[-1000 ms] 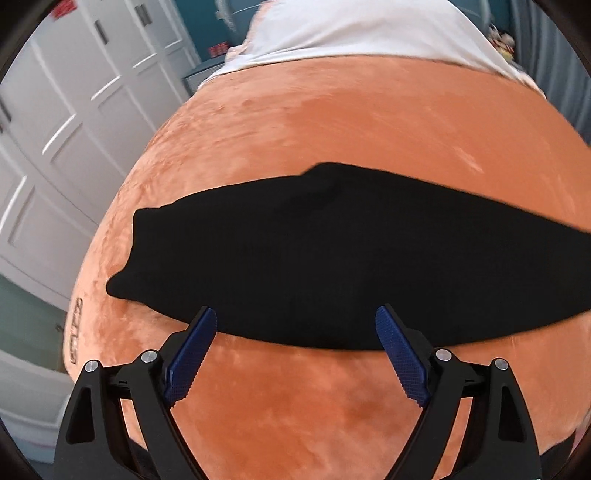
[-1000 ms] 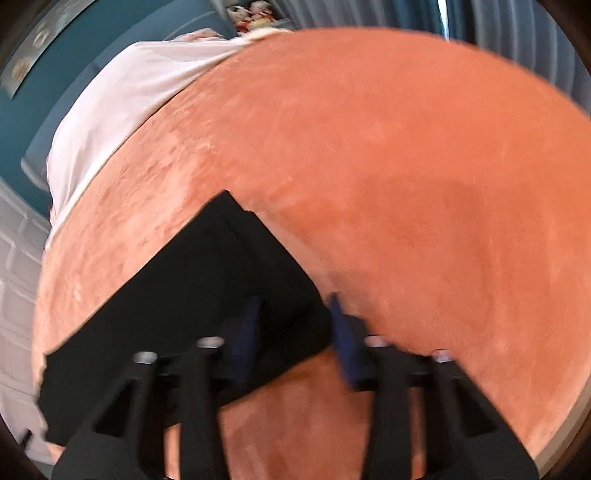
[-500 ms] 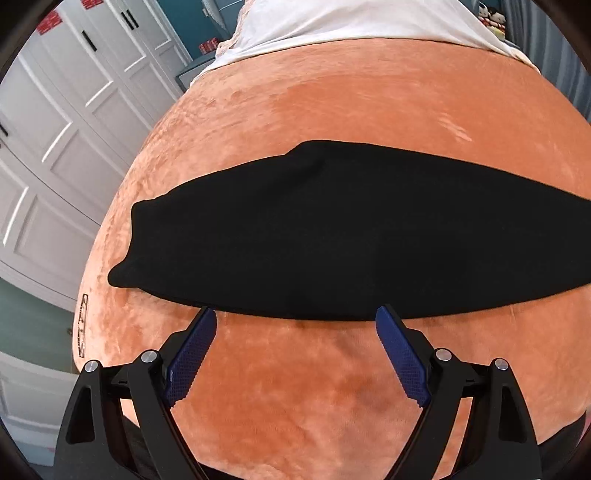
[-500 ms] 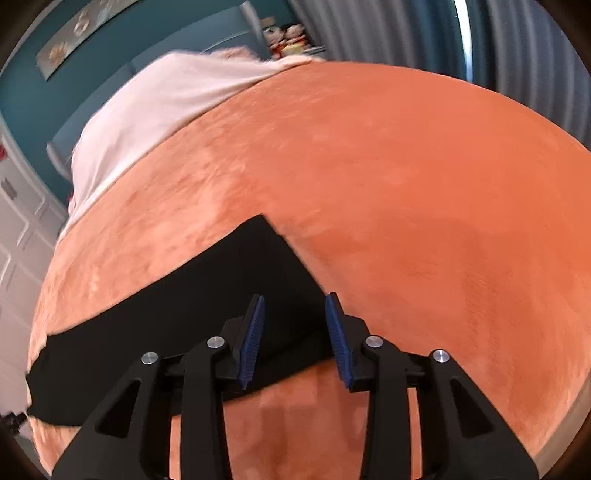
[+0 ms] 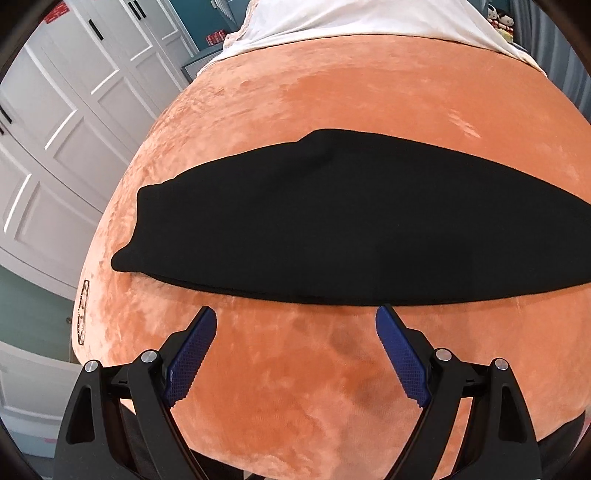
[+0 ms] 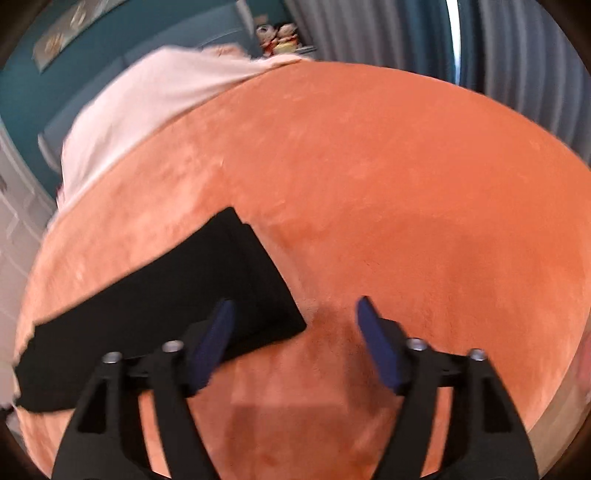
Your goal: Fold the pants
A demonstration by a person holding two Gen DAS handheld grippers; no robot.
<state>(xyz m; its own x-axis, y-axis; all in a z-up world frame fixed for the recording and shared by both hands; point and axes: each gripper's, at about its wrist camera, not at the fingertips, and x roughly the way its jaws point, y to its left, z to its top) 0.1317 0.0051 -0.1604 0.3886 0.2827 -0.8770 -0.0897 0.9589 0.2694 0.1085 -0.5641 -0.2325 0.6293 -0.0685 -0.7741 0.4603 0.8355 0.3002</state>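
Opening our right hand-held gripper [image 6: 295,314] beside the black pants [image 6: 166,302], we keep our left hand-held gripper [image 5: 295,317] wide, empty, just short of them on the orange bed [image 5: 332,387].

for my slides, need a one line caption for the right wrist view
Right gripper opening just off the corner of black pants lying on an orange blanket.

You have a bed covered by a plush orange blanket [image 5: 332,369] as the working surface, its nap mottled and brushed in patches. The black pants [image 5: 332,229] lie flat on it in one long folded band, running across your view. At the far end a white sheet [image 5: 351,18] lies over the bed, meeting the blanket's edge.
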